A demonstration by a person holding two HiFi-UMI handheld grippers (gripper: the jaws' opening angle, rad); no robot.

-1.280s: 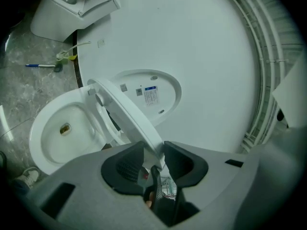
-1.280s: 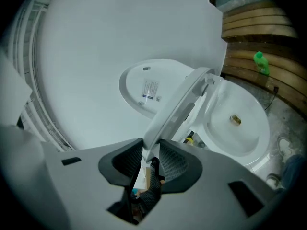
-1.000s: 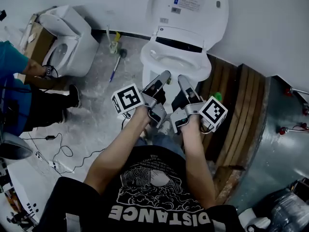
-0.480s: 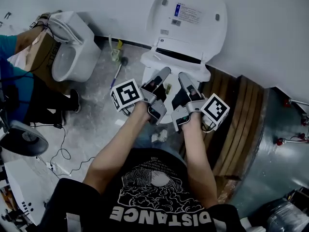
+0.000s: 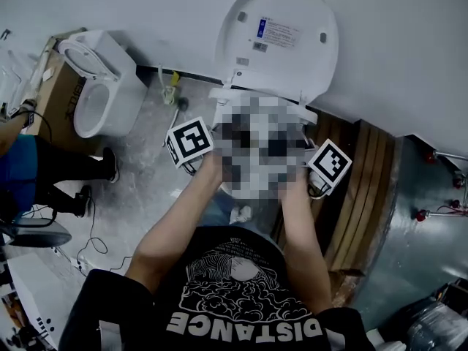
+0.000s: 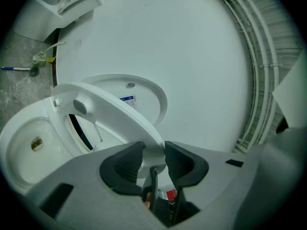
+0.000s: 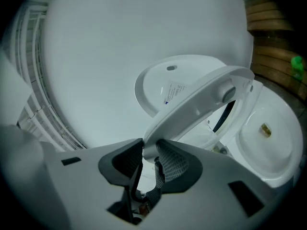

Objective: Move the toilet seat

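The white toilet seat (image 6: pixel 108 111) is raised at a slant off the bowl (image 6: pixel 26 145), hinged at the back. My left gripper (image 6: pixel 151 158) is shut on the seat's front rim, with both dark pads against it. My right gripper (image 7: pixel 149 153) is shut on the same seat (image 7: pixel 201 104) from the other side. The lid (image 5: pixel 281 35) stands upright against the wall. In the head view a mosaic patch hides the jaws and the seat. Only the left marker cube (image 5: pixel 190 142) and the right marker cube (image 5: pixel 327 167) show there.
A second toilet (image 5: pixel 99 79) stands on a cardboard box (image 5: pixel 53 93) at the left, with a person (image 5: pixel 29 170) beside it. A long-handled tool (image 5: pixel 175 101) and cables (image 5: pixel 91 232) lie on the floor. Wooden slats (image 5: pixel 365 189) and a grey metal body (image 5: pixel 431 218) stand at the right.
Both hands have moved a little up and toward the toilet. The jaws, seen reaching at the seat's front rim before, are now hidden. The person at the left has shifted.
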